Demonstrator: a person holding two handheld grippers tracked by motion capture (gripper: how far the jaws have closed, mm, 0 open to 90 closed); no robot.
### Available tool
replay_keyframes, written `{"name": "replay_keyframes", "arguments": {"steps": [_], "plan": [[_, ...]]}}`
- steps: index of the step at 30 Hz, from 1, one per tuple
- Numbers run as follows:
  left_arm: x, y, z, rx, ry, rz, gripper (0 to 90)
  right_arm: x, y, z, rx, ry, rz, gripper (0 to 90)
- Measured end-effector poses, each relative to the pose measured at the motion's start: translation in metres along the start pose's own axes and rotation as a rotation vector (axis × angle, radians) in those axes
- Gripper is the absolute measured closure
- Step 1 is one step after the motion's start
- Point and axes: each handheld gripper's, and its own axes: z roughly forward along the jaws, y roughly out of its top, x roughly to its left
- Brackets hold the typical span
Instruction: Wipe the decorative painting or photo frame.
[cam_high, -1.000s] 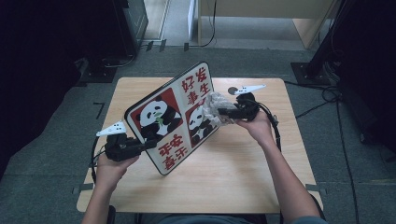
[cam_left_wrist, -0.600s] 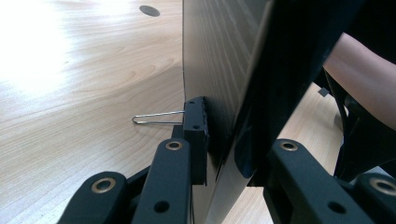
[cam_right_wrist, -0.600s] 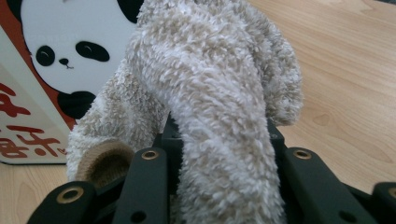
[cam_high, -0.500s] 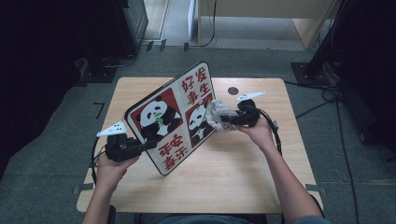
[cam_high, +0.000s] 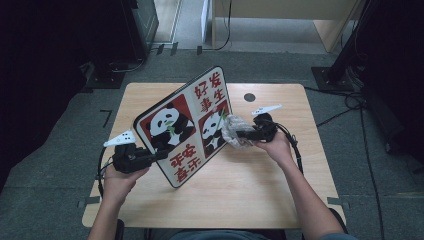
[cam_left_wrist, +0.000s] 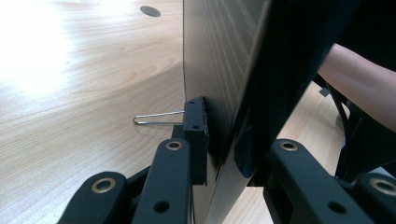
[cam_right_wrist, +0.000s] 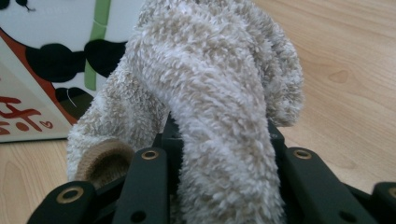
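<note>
We wipe the propped panda board with a fluffy cloth.

Our right gripper (cam_high: 240, 134) is clamped on the soft, light fleece cloth (cam_high: 232, 132), bunched against the board's face at three o'clock. Our left gripper (cam_high: 159, 154) pinches the stiff, thin panda board (cam_high: 187, 125) at its nine o'clock edge, tilted on the tabletop (cam_high: 260, 195); a rigid edge grip suits it.

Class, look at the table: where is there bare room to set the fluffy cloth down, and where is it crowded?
Bare wood lies along the table's near edge, below the panda board, and at the far right, around the round hole. The far left corner behind the board is free too. The middle is crowded: the left claw grips the board; the right claw presses the cloth against it.
</note>
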Motion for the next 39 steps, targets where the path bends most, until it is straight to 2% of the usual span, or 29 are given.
{"name": "replay_keyframes", "arguments": {"steps": [8,15,19,22,30,36,39], "plan": [[0.0,0.0,0.0,-0.003,-0.002,-0.001,76.6,-0.003,-0.01,0.01,0.047,0.0,0.004,65.6],[-0.001,-0.001,0.0,-0.004,0.002,0.006,76.4,-0.003,-0.008,0.005,0.051,0.008,0.005,65.8],[-0.001,-0.001,0.0,-0.004,0.004,0.005,76.5,-0.003,-0.004,-0.003,0.046,0.01,0.008,66.0],[-0.001,-0.001,0.0,-0.007,0.004,0.005,76.6,-0.002,-0.001,-0.012,0.036,-0.001,-0.01,66.0],[0.0,-0.001,-0.001,-0.009,0.001,0.002,76.8,0.003,0.013,-0.033,-0.018,0.013,-0.004,66.1],[-0.002,-0.001,-0.001,-0.006,0.012,0.003,77.0,0.012,0.024,-0.046,-0.01,-0.001,-0.045,66.1],[-0.002,-0.001,-0.001,-0.009,0.01,-0.003,77.0,0.016,0.031,-0.053,-0.018,-0.004,-0.034,66.1]]}}
